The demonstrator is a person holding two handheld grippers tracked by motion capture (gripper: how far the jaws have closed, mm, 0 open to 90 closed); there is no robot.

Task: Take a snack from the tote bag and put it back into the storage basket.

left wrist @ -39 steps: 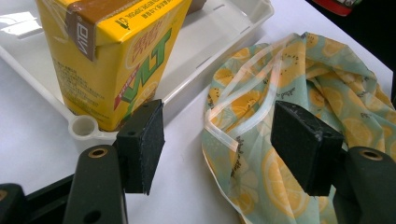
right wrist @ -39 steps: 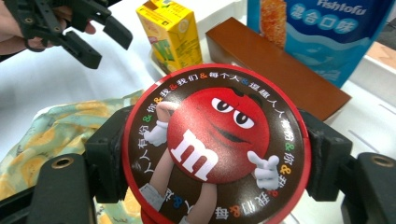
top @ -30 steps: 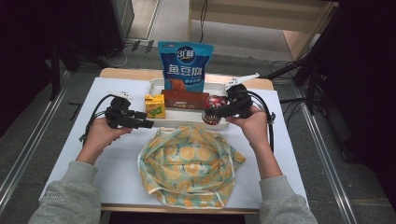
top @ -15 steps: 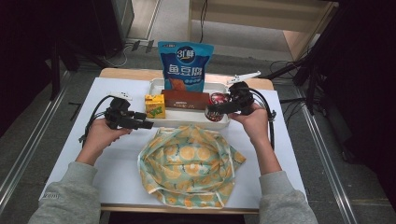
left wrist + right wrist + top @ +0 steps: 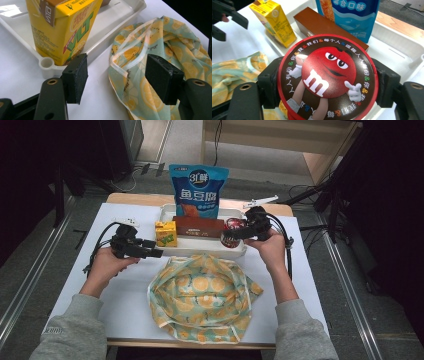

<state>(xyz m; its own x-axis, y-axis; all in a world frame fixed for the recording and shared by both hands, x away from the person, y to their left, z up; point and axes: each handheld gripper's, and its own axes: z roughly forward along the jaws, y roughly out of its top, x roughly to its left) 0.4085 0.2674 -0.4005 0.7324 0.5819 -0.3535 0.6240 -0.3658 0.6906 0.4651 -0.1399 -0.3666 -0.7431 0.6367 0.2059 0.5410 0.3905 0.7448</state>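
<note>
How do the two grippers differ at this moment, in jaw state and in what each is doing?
The right gripper is shut on the round M&M's tub, jaws against its sides at the white tray; the left gripper is open and holds nothing. The right gripper sits over the tray's right end, while the left gripper sits on the white table beside the yellow drink carton, near the lemon-print bag. Both have black padded jaws and are hand-held.

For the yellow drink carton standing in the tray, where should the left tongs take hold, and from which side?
Grip the yellow drink carton across its two flat side walls, around mid-height, coming level from the tray's left end, where the open left tongs sit. It stands upright at that end; the brown box probably blocks its right side.
</note>
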